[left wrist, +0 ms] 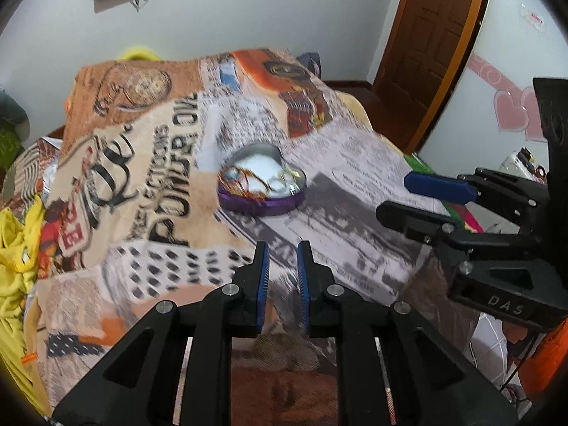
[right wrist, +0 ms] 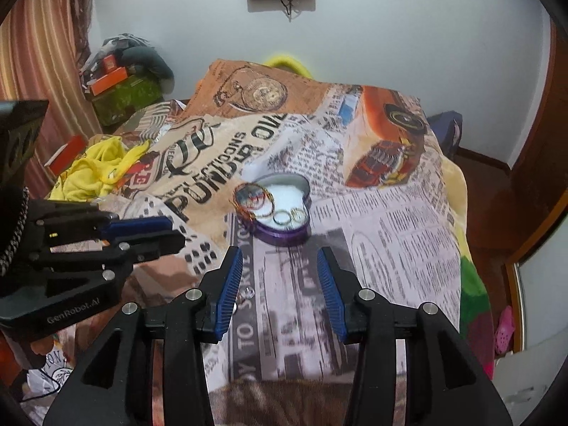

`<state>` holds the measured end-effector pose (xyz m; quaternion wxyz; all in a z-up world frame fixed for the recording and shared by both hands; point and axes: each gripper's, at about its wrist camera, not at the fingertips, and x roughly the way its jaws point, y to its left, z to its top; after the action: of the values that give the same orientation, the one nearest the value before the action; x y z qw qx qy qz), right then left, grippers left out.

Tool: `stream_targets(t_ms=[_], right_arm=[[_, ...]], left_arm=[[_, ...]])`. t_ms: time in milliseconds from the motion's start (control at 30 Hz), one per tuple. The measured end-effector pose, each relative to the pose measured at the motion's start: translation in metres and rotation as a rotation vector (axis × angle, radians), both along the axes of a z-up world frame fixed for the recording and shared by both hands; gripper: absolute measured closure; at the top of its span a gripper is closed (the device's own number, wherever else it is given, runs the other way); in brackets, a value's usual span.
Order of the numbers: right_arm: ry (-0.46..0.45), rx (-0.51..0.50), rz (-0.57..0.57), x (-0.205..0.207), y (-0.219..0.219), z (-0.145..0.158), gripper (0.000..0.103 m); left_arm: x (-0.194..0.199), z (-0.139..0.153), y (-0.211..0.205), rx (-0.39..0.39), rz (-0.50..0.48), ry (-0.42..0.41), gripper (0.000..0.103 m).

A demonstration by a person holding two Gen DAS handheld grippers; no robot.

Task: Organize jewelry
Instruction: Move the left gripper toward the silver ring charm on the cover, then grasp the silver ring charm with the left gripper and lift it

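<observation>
I see the heart-shaped tin (right wrist: 280,209) with bangles and rings on the bed's printed blanket (right wrist: 390,220), straight ahead of both claws. Left claw (left wrist: 283,248) slightly parted, right claw (right wrist: 280,255) wider, both empty; right looks nearer.

My left view smears the heart tin (left wrist: 262,187); rings (right wrist: 290,216) inside too small, perhaps tangled.

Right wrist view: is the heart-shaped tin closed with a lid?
No, the heart-shaped tin sits open, with rings visible inside.
</observation>
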<state>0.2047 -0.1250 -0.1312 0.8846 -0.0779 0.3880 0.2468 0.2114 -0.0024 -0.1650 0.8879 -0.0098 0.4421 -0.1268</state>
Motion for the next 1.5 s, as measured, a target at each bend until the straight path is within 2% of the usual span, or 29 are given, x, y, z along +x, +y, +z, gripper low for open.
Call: stream_targets(t_ms=[133,533,800,833,900,1267,1500], right_arm=[[0.026,-0.004,-0.015,-0.003,-0.007,-0.009,0.063],[0.081,-0.001,-0.039,-0.007,-0.021,-0.027,0.063],[0.103,0.0,-0.039,-0.004,-0.021,-0.036,0.063],[0.106,0.0,-0.038,-0.004,-0.021,-0.037,0.063],[0.112,-0.001,-0.035,-0.004,-0.019,-0.039,0.063],[0.163,-0.015,0.006,0.003,0.0,-0.058,0.063],[0.188,-0.031,0.044,0.009,0.021,-0.071,0.063]], left_arm=[[-0.003,-0.016,-0.01,0.006,-0.016,0.034,0.074],[0.004,-0.059,-0.027,0.013,-0.044,0.142,0.074],[0.007,-0.066,-0.03,0.014,-0.033,0.114,0.074],[0.007,-0.066,-0.03,0.017,-0.031,0.112,0.075],[0.008,-0.067,-0.031,0.03,-0.024,0.102,0.083],[0.006,-0.056,-0.005,-0.017,0.024,0.071,0.083],[0.004,-0.049,0.016,-0.018,0.062,0.041,0.083]])
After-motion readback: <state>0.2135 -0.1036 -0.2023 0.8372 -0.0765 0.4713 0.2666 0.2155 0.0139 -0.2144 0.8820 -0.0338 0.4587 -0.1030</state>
